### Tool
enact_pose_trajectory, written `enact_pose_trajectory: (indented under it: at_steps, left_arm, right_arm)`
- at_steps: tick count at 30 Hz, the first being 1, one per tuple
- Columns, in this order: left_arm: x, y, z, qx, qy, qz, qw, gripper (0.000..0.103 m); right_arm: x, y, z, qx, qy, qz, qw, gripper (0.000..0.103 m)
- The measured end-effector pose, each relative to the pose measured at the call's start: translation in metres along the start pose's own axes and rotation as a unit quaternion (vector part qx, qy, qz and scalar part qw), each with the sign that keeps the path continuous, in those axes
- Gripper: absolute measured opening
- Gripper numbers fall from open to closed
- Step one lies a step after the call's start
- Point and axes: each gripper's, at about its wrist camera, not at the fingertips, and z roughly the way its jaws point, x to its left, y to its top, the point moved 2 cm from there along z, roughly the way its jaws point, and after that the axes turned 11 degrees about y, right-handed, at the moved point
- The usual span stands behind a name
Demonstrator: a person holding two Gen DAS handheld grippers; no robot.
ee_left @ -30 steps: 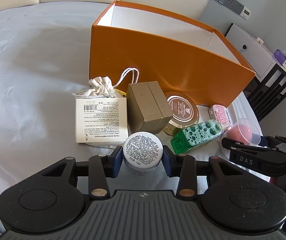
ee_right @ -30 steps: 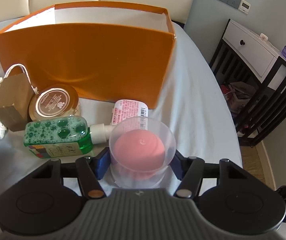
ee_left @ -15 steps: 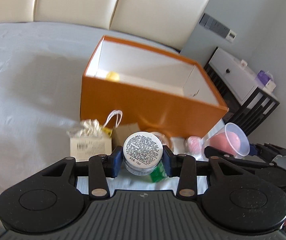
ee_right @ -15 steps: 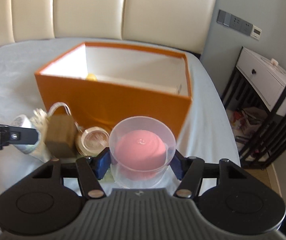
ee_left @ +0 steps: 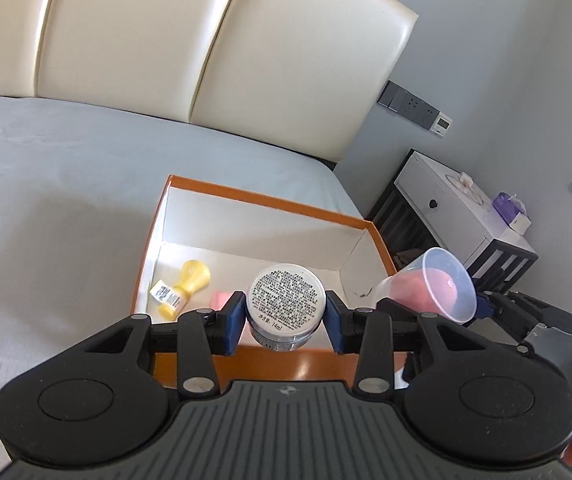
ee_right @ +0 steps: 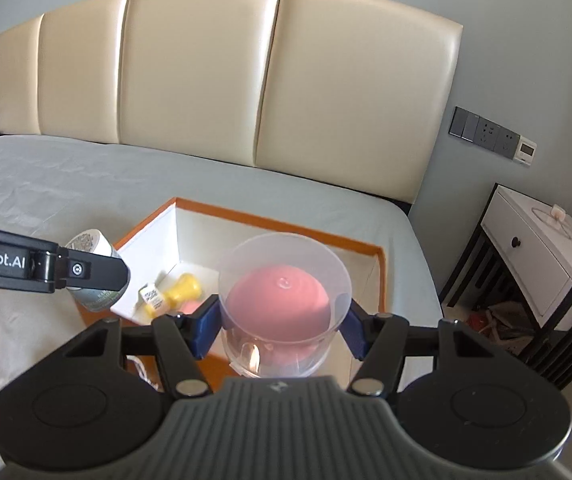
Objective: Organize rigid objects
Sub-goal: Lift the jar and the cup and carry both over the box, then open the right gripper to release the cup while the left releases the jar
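My left gripper [ee_left: 285,320] is shut on a small round cream jar [ee_left: 286,300] with a printed label on its base, held above the near wall of the open orange box [ee_left: 269,200]. My right gripper [ee_right: 281,328] is shut on a clear plastic cup with a pink sponge inside [ee_right: 281,300], held above the same box [ee_right: 286,220]. The cup also shows at the right of the left wrist view [ee_left: 442,288], and the jar at the left of the right wrist view [ee_right: 93,256]. A yellow bottle [ee_left: 183,282] and a pink item [ee_left: 219,300] lie in the box.
The box stands on a grey bed sheet [ee_left: 45,200] in front of a cream padded headboard [ee_right: 205,80]. A white and black bedside table [ee_right: 538,264] stands to the right, beyond the bed's edge. Other loose items are hidden below the grippers.
Both grippers have risen from the bed with the jar and the cup and now hang above the box. The loose items by the box's front have dropped out of sight.
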Motion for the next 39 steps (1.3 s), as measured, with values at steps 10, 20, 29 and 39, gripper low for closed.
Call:
enact_pose_trajectory:
  at_steps: [10,20,29,39]
  left_arm:
    - [0.003,0.004,0.069,0.07,0.016,0.02,0.9972,0.046]
    - [0.013,-0.003,0.113,0.13,0.024,0.021,0.991,0.046]
    - [0.018,-0.002,0.124,0.149,0.025,0.013,0.9884,0.046]
    - [0.018,-0.004,0.13,0.162,0.038,0.014,0.9859,0.046]
  right_arm:
    - [-0.012,-0.003,0.084,0.114,0.02,0.024,0.993,0.062]
    - [-0.022,-0.009,0.131,0.193,0.052,0.078,0.977,0.062]
    - [-0.024,-0.009,0.137,0.213,0.06,0.093,0.971,0.062]
    - [-0.025,-0.006,0.124,0.202,0.067,0.086,0.973,0.074]
